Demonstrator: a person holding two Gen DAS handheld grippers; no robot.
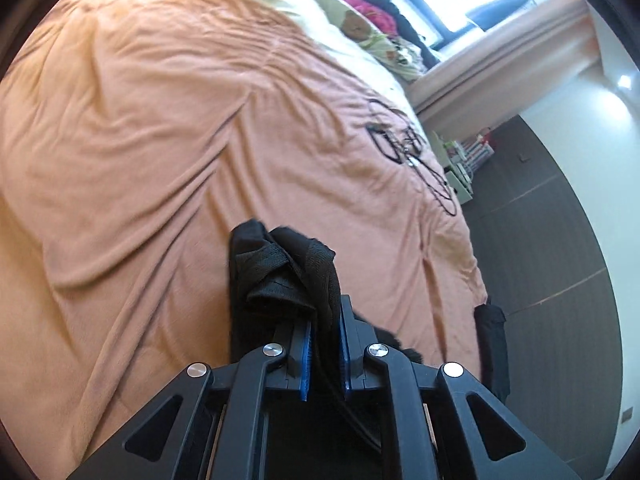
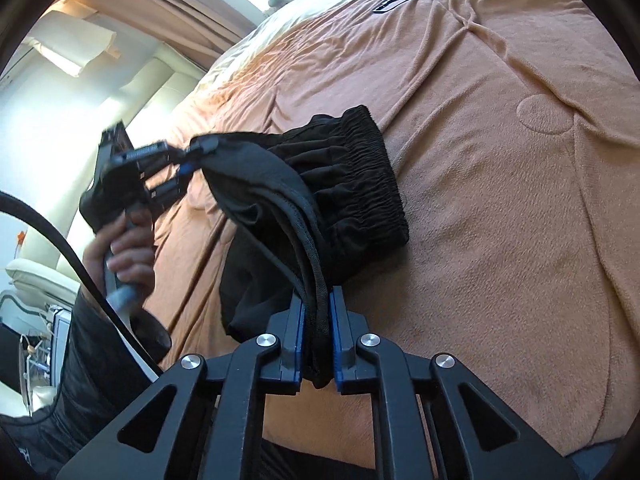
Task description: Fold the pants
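The black pants (image 2: 320,184) hang bunched in the air above the orange bed cover (image 2: 500,160), their gathered elastic waistband (image 2: 376,172) facing the right wrist camera. My right gripper (image 2: 318,312) is shut on a thick fold of the black cloth. My left gripper (image 1: 325,312) is shut on another bunched part of the pants (image 1: 280,276). It also shows in the right wrist view (image 2: 188,160), held in a hand at the pants' left end, with the cloth stretched between the two grippers.
The orange cover (image 1: 160,140) spans the bed. Black tangled cables (image 1: 404,144) lie near its right edge. Plush toys and clothes (image 1: 360,20) sit at the head by the window. Dark floor (image 1: 540,220) lies to the right, beside a black cloth (image 1: 492,344) hanging off the edge.
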